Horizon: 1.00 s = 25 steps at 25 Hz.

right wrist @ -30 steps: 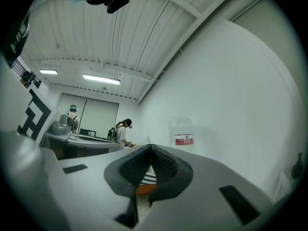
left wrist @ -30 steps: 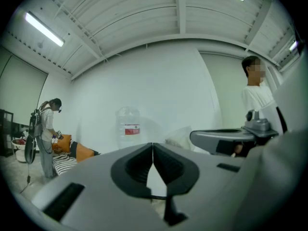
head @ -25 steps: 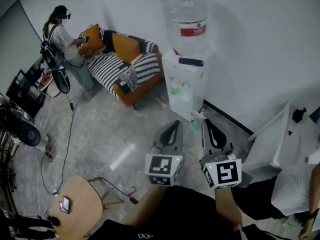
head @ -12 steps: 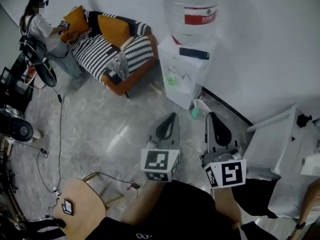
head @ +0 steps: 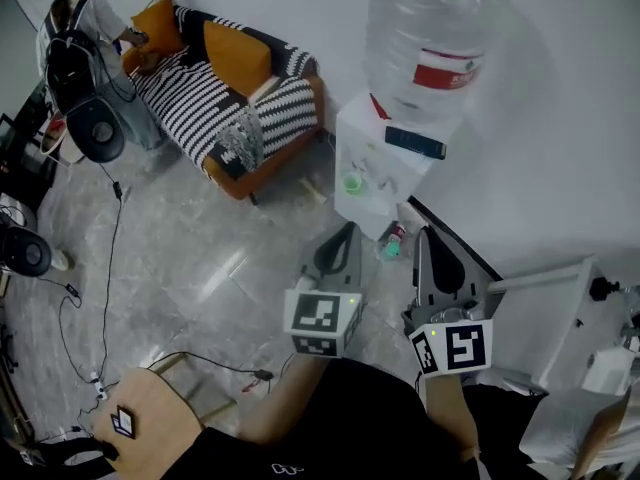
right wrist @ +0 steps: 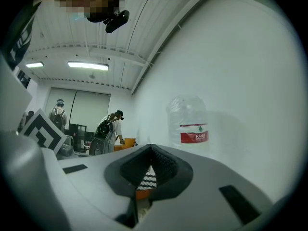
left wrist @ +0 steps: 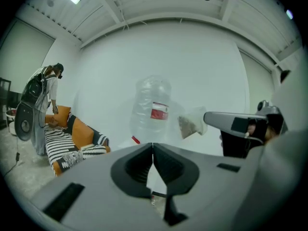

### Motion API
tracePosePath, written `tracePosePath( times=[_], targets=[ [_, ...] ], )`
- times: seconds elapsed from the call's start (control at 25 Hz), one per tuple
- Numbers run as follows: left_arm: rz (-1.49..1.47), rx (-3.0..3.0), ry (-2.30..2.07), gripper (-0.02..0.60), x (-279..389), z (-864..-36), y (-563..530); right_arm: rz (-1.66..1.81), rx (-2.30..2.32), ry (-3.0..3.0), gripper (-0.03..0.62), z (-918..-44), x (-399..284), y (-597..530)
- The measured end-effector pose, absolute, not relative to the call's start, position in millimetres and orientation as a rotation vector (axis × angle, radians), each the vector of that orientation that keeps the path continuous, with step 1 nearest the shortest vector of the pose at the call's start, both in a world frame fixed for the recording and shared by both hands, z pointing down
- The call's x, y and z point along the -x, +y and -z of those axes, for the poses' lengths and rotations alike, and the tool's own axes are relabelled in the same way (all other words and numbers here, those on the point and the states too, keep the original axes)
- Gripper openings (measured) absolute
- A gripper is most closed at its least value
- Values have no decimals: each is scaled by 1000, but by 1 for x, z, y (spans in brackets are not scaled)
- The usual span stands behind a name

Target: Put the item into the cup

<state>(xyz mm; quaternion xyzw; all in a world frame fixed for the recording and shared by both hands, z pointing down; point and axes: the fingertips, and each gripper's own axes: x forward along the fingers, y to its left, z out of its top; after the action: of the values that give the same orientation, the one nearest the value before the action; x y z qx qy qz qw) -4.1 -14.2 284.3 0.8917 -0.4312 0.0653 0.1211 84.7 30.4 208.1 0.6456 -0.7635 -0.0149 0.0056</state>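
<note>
Clear and thin, a small bag (left wrist: 189, 124) with brown bits inside is pinched at the very tip of my right gripper (right wrist: 150, 148). I see this best from the left gripper view, where the bag hangs in the air in front of the big water bottle (head: 430, 38). In the right gripper view its fingers look pressed together, and the bag is too thin to pick out there.

My left gripper (left wrist: 153, 146) holds nothing. Its fingers are closed tight on each other.

From the head view I hold both grippers side by side, near each other but not touching. They point at the white water dispenser (head: 372, 173), which stands on the grey floor (head: 200, 258) against the white wall. A little green thing (head: 350, 181) sits on the front of the dispenser. I cannot tell if it is the cup.

To the left of the dispenser is a striped sofa (head: 215, 108) with orange cushions. A person (head: 75, 18) with a backpack stands at its far end. A wooden stool (head: 155, 423) is down by my left side. A white counter (head: 560, 308) is at my right.
</note>
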Motion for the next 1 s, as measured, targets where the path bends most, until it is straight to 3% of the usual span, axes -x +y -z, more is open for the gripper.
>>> tracePosePath(
  times=[1.0],
  targets=[
    [-256,-2710,-1320,14,17,-271,-100,-57,-1923,-2425,11,-229,-57,-66]
  ],
)
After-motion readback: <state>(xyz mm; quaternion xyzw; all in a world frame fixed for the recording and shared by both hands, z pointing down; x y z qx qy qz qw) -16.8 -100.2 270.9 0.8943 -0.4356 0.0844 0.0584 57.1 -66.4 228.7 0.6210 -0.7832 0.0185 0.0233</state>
